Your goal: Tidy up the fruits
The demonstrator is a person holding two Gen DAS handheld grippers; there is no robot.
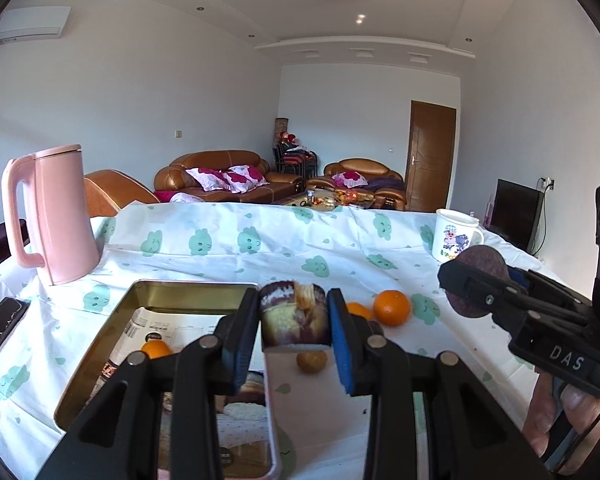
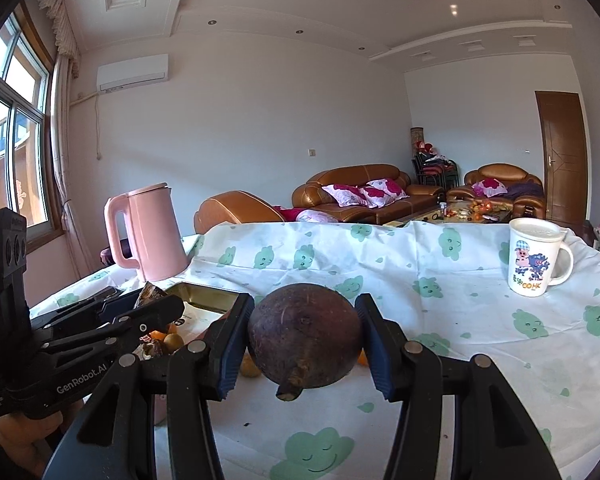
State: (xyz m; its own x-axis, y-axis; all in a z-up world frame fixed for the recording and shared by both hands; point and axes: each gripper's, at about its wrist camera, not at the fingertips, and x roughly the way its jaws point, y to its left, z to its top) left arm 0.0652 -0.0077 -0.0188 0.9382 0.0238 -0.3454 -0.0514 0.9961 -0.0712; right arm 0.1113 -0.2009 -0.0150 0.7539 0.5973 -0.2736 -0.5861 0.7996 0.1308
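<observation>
While left gripper pinches cut fruit piece, right gripper clamps round dark fruit; oranges on table

A thin, creased cloth with a matt finish and printed green clouds covers the desk. The tray is glossy gold-toned metal, lined with printed paper. At the desk's far left corner the pink kettle looks like smooth matt plastic. The mug is glossy white. The dark fruit has a rough, dull rind. The oranges have shiny, dimpled peel.
</observation>
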